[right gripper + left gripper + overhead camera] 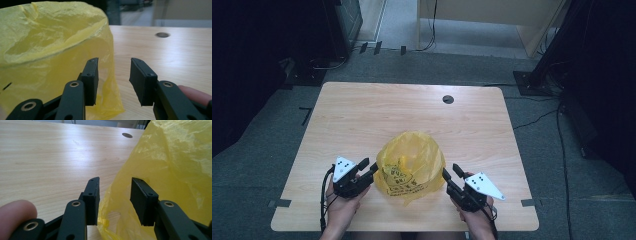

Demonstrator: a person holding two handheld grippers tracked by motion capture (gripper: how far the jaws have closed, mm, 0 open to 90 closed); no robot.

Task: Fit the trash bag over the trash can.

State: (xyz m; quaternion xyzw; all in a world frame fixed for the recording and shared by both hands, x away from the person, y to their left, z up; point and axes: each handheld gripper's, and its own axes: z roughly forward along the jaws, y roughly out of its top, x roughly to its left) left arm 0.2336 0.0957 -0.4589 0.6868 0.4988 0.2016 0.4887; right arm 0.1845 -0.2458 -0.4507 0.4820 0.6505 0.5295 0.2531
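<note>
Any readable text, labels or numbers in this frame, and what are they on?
Yellow plastic bag: a dark printed design with lettering on the side facing the person, too small and blurred to read.
Wooden table: no text.
No other writing can be made out in the gripper views.

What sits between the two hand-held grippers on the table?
The yellow plastic bag, standing puffed up on the table, flanked by the left hand-held gripper and the right hand-held gripper. The high view shows it best.
</note>
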